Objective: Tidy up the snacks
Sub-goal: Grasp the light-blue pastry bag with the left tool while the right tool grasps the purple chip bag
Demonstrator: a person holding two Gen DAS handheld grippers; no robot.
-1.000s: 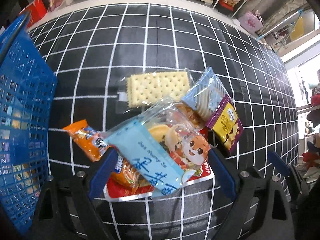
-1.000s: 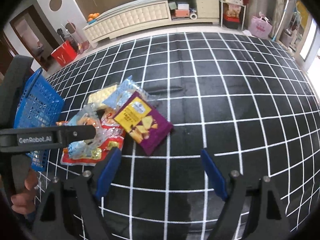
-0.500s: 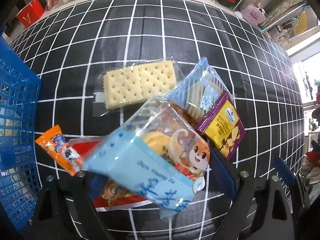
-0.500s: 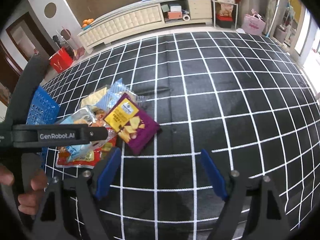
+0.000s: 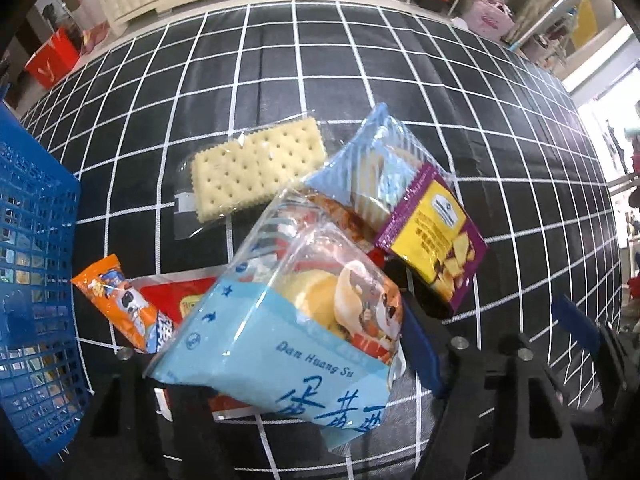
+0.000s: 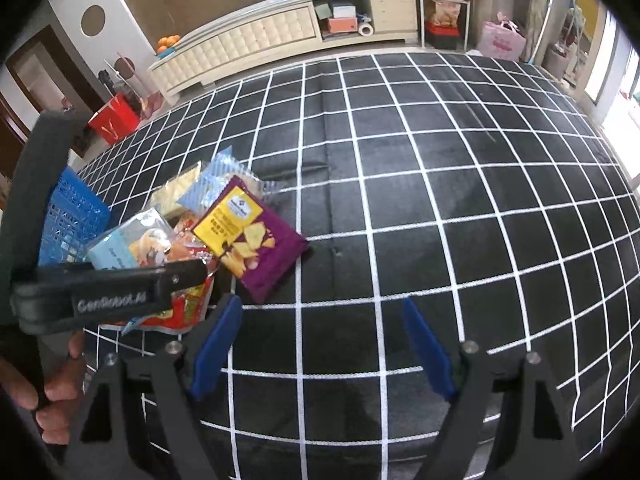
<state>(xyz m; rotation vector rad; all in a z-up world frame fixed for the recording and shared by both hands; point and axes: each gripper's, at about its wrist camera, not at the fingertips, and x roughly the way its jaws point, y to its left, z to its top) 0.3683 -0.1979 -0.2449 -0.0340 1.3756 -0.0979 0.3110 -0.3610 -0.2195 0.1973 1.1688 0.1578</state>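
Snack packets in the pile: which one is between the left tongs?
The light blue packet with the cartoon squirrel. It sits between the closing left tongs, on top of the pile; the cracker pack and purple packet lie farther off.

Light-blue pastry packet (image 5: 288, 340) tilted atop snack pile; cracker pack (image 5: 256, 172), purple chip bag (image 5: 436, 236) beside; blue basket (image 5: 36, 280) left.

The cloth (image 6: 440, 184) is black with a white grid. The basket (image 5: 32, 280) is blue mesh. One packet (image 5: 288, 344) is pale blue and clear (a squirrel printed in orange-brown), another (image 5: 436, 236) purple and yellow, a third (image 5: 120, 304) orange; the cracker (image 5: 256, 168) is cream, dotted with holes.
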